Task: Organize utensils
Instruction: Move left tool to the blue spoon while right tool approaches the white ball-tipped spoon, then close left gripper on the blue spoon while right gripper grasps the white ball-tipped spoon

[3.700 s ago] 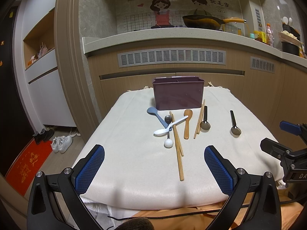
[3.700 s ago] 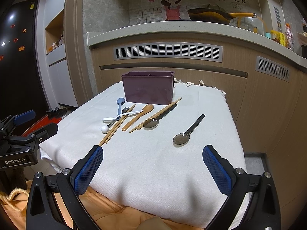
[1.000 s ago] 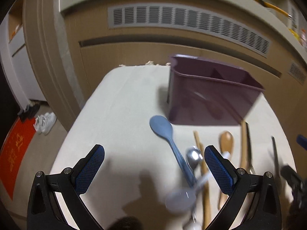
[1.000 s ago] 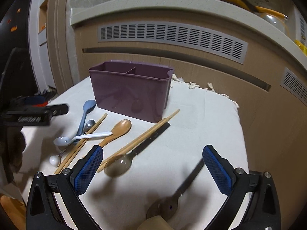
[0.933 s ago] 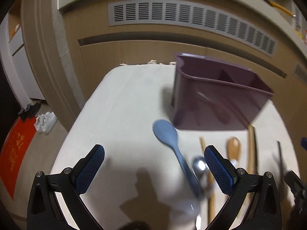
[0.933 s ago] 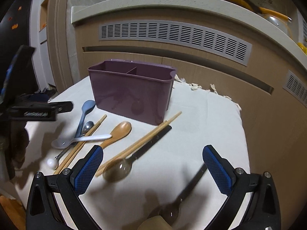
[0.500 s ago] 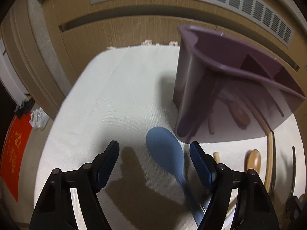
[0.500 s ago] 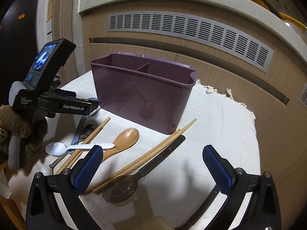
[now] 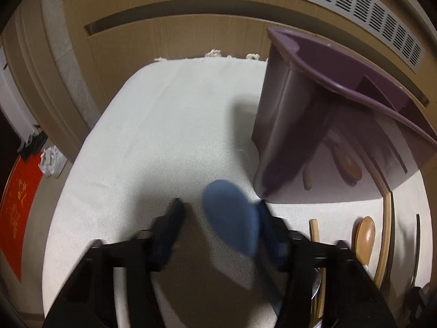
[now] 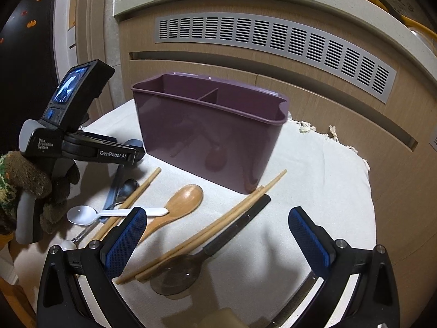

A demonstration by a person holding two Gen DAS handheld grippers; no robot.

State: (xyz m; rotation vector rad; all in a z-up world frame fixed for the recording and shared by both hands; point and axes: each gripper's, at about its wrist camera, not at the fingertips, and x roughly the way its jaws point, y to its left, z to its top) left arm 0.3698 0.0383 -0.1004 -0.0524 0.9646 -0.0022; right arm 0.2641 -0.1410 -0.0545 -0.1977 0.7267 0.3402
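Now left gripper (image 9: 218, 218) half-closed around blue spoon (image 9: 232, 216), bowl toward purple caddy (image 10: 210, 125); right gripper (image 10: 218, 235) spread.

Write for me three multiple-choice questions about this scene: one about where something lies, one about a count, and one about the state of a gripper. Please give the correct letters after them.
1. Where does the bowl of the blue plastic spoon lie?
A. inside the purple plastic caddy
B. on the white cloth, between the left gripper's fingers
C. on the floor

2. How many compartments does the purple rectangular plastic caddy have?
A. one
B. two
C. four

3. How does the right gripper stand?
A. open and holding nothing
B. shut on the wooden spoon
C. shut on a chopstick

Answers:
1. B: in the left wrist view the blue bowl rests on the white cloth between the fingers of the left gripper, beside the caddy.
2. B: one divider splits its inside in two.
3. A: its blue pads stand wide apart above the wooden chopsticks and the black-handled spoon.
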